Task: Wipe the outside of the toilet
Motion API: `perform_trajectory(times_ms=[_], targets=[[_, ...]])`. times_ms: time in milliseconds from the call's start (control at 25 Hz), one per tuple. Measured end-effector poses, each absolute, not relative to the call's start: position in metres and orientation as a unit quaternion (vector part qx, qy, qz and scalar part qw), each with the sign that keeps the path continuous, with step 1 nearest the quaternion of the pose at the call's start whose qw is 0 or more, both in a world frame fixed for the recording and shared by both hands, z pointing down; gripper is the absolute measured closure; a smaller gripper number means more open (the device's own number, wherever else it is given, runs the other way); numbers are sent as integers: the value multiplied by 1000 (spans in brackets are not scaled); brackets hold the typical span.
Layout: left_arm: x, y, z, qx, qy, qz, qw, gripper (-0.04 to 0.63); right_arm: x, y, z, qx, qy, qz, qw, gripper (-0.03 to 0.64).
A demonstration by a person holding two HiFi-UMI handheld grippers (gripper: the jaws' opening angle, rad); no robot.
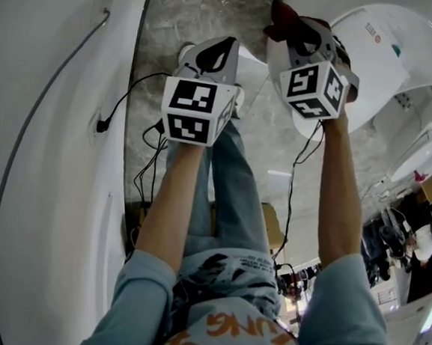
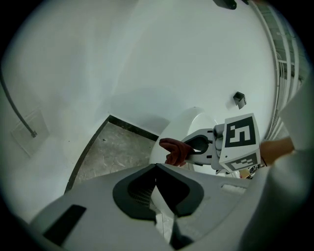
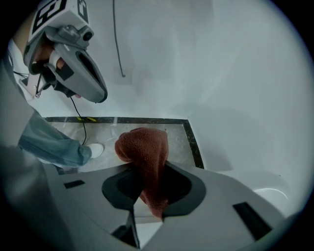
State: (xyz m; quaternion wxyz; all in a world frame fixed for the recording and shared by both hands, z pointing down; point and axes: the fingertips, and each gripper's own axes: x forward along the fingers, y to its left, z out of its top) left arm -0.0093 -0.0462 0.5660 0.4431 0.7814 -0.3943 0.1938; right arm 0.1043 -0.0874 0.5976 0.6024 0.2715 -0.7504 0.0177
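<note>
Fingers of the right gripper (image 3: 147, 172) are closed on a red-brown cloth (image 3: 145, 147), which is pinched between the dark pads and bulges out beyond the tips. The jaws of the left gripper (image 2: 156, 167) are seen brought together, with nothing between them. The toilet (image 1: 383, 66) is recorded as white, with its lid (image 1: 359, 83) down, so the contents of the bowl cannot be told. In the head view the right gripper (image 1: 303, 40) is held over the near edge of the toilet, with the cloth (image 1: 283, 20) at the toilet's rounded outer side. In the left gripper view the cloth (image 2: 174, 149) is seen against the toilet (image 2: 192, 122), but whether it touches the surface cannot be settled. The left gripper (image 1: 217, 55) is held apart from the toilet, over the grey marbled floor (image 1: 185, 11) between the toilet and the white wall (image 1: 44, 160). A black cable (image 1: 137, 86) is noted running from a point on that wall towards the left gripper, and further cables (image 1: 153, 166) hang on the wall side of the toilet by the person's leg (image 1: 234, 184). A white shoe (image 3: 96, 149) is seen on the floor short of the toilet. A dark border strip (image 3: 193, 142) is observed along the foot of the wall.
</note>
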Motion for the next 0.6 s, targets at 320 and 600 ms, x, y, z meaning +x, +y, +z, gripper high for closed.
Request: perform_trajectory(times_ms=[320, 600], targets=[[-7, -54, 583, 784, -379, 205, 447, 601, 116, -111, 631, 236, -720, -7, 652, 522], [-8, -51, 595, 786, -375, 213, 443, 601, 126, -120, 660, 199, -676, -33, 708, 522]])
